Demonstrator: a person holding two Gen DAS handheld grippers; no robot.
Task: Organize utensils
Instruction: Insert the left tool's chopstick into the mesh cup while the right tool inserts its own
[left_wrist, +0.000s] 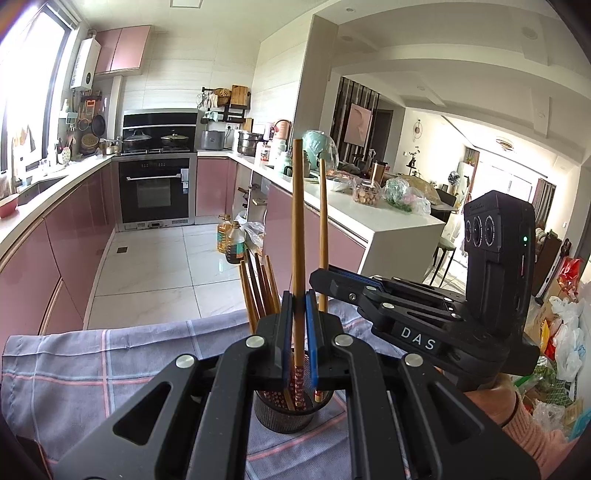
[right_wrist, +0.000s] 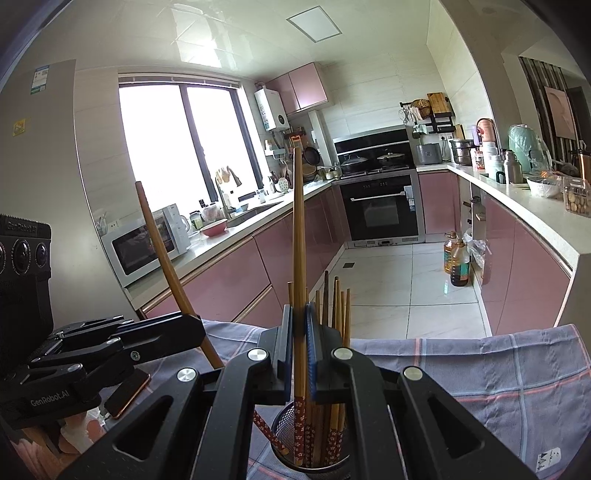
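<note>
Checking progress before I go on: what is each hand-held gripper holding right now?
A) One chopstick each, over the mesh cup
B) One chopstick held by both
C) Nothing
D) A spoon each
A: the left hand-held gripper and the right hand-held gripper each pinch a separate chopstick upright, lower ends in the mesh cup.

Black plastic grippers (left_wrist: 298, 325) with blue finger pads (left_wrist: 312, 332), silver screws, white "DAS" lettering; pink knitted sleeve (left_wrist: 535, 435).
</note>
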